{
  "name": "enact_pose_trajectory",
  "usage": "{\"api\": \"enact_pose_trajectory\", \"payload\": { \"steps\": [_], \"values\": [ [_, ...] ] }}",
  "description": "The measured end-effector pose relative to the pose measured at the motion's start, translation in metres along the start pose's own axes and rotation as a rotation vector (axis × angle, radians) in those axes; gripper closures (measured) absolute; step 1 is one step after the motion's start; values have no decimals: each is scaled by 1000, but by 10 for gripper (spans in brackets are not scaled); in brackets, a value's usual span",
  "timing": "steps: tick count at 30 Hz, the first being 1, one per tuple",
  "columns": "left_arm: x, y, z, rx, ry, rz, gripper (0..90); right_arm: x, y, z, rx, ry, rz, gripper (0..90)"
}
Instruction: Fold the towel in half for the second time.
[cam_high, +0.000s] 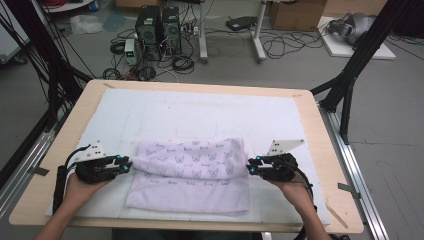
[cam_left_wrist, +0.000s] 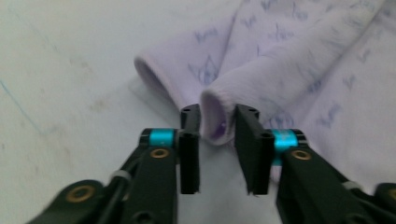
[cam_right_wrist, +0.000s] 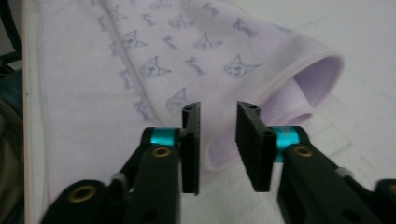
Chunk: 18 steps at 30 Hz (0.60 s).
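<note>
A pale lilac towel printed with small cat faces lies folded on the white mat, its upper layer rolled over toward me. My left gripper lies at the towel's left edge. In the left gripper view its jaws stand apart, and a rolled fold of the towel pokes loosely between them. At the towel's right edge is my right gripper. In the right gripper view its jaws are open over the hem of the towel, gripping nothing.
The mat covers most of a light wooden table. Black stand legs rise beside the table at right and left. On the floor beyond are computer towers, cables and cardboard boxes.
</note>
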<state>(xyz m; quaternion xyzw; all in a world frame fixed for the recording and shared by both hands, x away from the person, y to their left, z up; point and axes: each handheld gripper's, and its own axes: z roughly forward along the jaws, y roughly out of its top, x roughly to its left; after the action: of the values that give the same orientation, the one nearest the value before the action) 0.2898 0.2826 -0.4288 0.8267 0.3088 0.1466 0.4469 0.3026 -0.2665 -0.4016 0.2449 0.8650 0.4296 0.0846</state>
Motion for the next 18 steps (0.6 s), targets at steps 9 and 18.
{"api": "enact_pose_trajectory", "payload": {
  "steps": [9,18],
  "values": [
    [-9,28,12,-28,-64,27,469,-2,12,10,-21,-10,-41,529],
    [-14,13,36,89,-92,67,833,-8,7,52,115,44,-31,775]
  ]
}}
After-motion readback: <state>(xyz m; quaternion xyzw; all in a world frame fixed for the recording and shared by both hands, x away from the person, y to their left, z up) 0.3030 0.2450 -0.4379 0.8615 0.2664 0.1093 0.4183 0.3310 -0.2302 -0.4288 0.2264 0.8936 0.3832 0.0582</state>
